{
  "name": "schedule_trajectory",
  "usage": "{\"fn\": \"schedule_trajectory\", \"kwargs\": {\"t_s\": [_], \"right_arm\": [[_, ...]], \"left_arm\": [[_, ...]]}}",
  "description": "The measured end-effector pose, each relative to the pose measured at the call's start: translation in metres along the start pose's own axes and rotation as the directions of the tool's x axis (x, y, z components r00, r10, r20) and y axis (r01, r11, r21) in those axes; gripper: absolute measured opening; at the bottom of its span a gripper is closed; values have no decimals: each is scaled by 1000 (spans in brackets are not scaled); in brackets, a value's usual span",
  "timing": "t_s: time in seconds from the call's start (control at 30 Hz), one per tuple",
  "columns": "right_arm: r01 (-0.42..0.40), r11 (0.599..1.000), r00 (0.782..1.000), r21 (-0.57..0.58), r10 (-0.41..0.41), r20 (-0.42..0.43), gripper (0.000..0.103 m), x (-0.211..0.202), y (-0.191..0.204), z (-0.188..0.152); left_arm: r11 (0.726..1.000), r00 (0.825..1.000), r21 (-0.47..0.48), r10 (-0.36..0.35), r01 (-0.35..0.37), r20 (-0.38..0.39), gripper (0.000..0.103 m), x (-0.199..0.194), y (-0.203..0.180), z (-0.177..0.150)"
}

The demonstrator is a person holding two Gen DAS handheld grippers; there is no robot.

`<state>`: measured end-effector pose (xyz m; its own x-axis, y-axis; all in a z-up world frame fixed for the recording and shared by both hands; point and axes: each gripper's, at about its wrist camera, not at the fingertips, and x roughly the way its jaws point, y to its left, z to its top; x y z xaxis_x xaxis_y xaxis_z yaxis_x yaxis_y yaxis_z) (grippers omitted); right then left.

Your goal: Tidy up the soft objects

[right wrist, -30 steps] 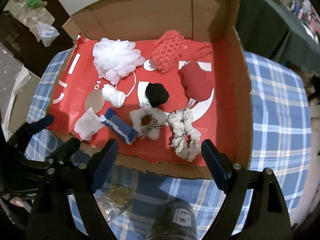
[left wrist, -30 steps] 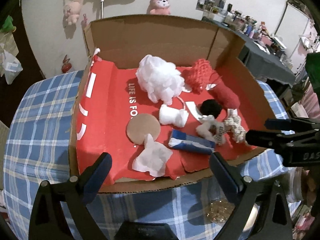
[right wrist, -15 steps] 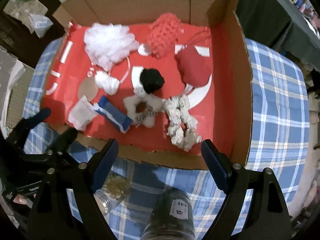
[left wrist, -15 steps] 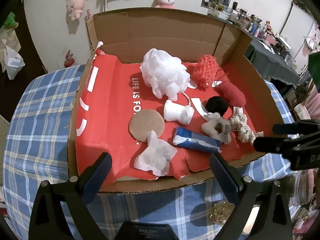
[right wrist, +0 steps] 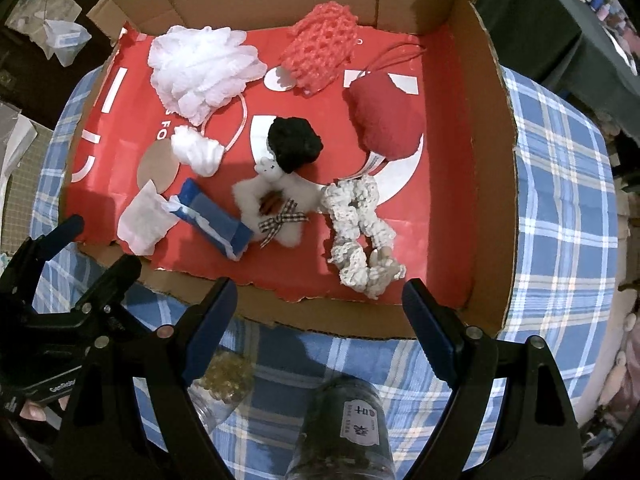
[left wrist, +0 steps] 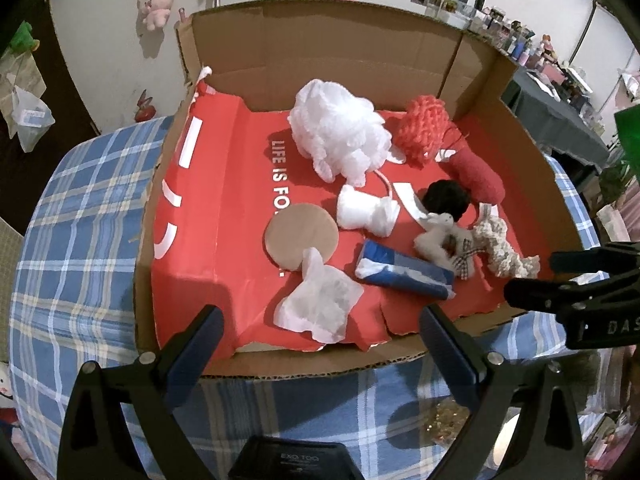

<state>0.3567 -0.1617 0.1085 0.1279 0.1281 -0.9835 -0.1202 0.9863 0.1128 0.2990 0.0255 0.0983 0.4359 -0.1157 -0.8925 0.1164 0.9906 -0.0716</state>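
Two grippers, left (left wrist: pixel 318 340) & right (right wrist: pixel 318 312), both spread wide, nothing between jaws, hovering at near edge of cardboard box (right wrist: pixel 492 168). Ahead of right: cream crochet scrunchie (right wrist: pixel 360 232), white plush bear (right wrist: pixel 272 208), black pom (right wrist: pixel 294 144). Ahead of left: white tissue (left wrist: pixel 318 304), blue pack (left wrist: pixel 404 272), white mesh pouf (left wrist: pixel 340 136) farther back.

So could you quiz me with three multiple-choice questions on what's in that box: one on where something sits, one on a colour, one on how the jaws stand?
1. The black pom-pom lies:
A. against the little white plush's head
B. outside the box
C. on the white mesh puff

2. The lining of the cardboard box is:
A. green
B. red
C. yellow

3. The right gripper has its jaws:
A. clamped on the cream knit piece
B. apart, holding nothing
C. shut tight on nothing

Answers: 1 A, it touches the white plush. 2 B, red floor throughout. 3 B, nothing is between them.
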Motion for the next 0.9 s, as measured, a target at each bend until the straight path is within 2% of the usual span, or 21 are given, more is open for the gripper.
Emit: {"fn": "schedule_trajectory", "kwargs": {"t_s": [0.6,0.9], "right_arm": [[28,1000,1000,-10,-28,0,85,4,4,-5],[46,999,999,-12,-45,9,85,1,6,-8]], "left_arm": [[1000,1000,-20,20,-21,-22,100,13,3,4],[998,998,-52,23,-26,-57,100,22,7,6]]}}
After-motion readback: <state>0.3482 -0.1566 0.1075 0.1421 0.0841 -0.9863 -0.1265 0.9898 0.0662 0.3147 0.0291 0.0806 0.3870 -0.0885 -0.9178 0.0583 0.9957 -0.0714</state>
